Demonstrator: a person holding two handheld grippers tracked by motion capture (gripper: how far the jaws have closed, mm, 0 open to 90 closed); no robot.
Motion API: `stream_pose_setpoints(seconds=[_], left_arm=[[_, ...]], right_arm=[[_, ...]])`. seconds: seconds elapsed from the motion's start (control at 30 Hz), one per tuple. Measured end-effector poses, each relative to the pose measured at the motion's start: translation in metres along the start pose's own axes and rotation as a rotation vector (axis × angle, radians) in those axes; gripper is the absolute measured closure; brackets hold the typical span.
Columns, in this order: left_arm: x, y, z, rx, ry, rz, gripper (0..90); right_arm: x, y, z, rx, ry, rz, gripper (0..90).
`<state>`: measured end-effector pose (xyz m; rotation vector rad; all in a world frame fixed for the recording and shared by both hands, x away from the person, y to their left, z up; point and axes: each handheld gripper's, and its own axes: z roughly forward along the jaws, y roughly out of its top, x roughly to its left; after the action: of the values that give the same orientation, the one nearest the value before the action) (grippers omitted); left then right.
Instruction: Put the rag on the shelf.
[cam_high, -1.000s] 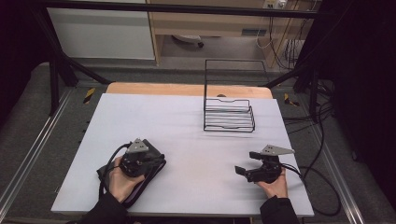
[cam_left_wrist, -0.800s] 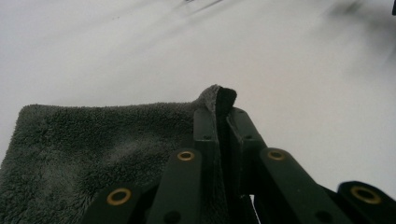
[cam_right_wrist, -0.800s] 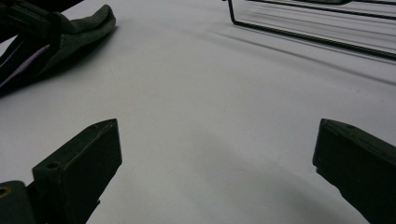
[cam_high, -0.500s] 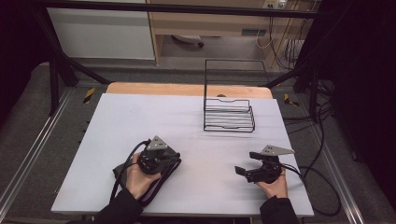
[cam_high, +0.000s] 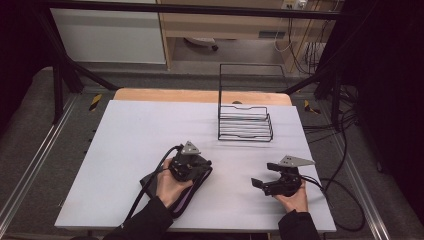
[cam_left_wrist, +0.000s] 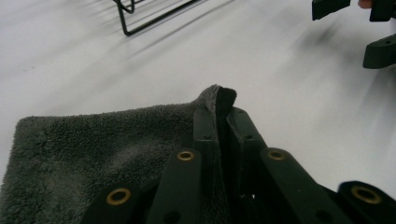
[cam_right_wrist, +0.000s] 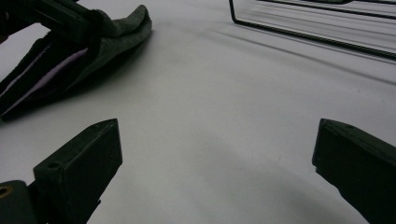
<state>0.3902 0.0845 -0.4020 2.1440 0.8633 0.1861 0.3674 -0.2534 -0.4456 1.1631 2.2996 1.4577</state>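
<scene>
A dark grey fleecy cloth (cam_left_wrist: 93, 154) with a pale lilac inner layer lies folded on the white table; its edge is pinched between the jaws of my left gripper (cam_left_wrist: 223, 105). In the high view the left gripper (cam_high: 202, 166) sits near the table's front centre, with the cloth (cam_high: 187, 197) trailing back under the hand. My right gripper (cam_high: 261, 177) rests at the front right, jaws wide apart and nothing between them. From the right gripper view the cloth (cam_right_wrist: 107, 35) lies at the upper left, apart from the right gripper (cam_right_wrist: 215, 158).
A black wire rack (cam_high: 245, 127) with a tall wire back stands on the table at the back right. Cables (cam_high: 345, 200) trail off the right table edge. A wooden strip (cam_high: 200, 96) runs along the far edge of the white table (cam_high: 130, 130).
My left gripper has moved to the right along the front of the table, dragging the cloth with it. The right gripper has stayed in place.
</scene>
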Motion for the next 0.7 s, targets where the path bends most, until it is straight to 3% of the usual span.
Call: stream_pose_setpoints(seconds=[0.07, 0.17, 0.33, 0.53, 0.57, 0.63, 0.7], left_arm=[[-0.001, -0.002, 0.012, 0.049, -0.008, 0.013, 82.2], [-0.003, -0.006, 0.021, 0.077, -0.007, 0.041, 81.0], [-0.003, -0.009, 0.025, 0.099, -0.023, 0.025, 69.2], [0.001, -0.011, 0.002, 0.112, 0.017, 0.080, 46.0], [0.004, -0.013, -0.005, 0.121, 0.035, 0.085, 46.0], [0.017, -0.023, -0.027, 0.110, 0.050, 0.073, 40.1], [0.023, -0.027, -0.034, 0.103, 0.052, 0.056, 36.9]], right_arm=[[0.001, 0.000, 0.000, 0.000, -0.001, -0.001, 2.3], [0.002, 0.001, 0.001, 0.004, -0.001, -0.010, 2.7], [0.004, 0.001, 0.004, 0.003, 0.002, -0.015, 5.2], [0.014, 0.006, 0.010, 0.008, -0.004, -0.026, 12.2], [0.014, 0.006, 0.010, 0.008, -0.004, -0.026, 12.2], [0.022, 0.009, 0.016, 0.015, 0.002, -0.020, 16.1], [0.028, 0.011, 0.021, 0.025, 0.006, -0.031, 18.2]])
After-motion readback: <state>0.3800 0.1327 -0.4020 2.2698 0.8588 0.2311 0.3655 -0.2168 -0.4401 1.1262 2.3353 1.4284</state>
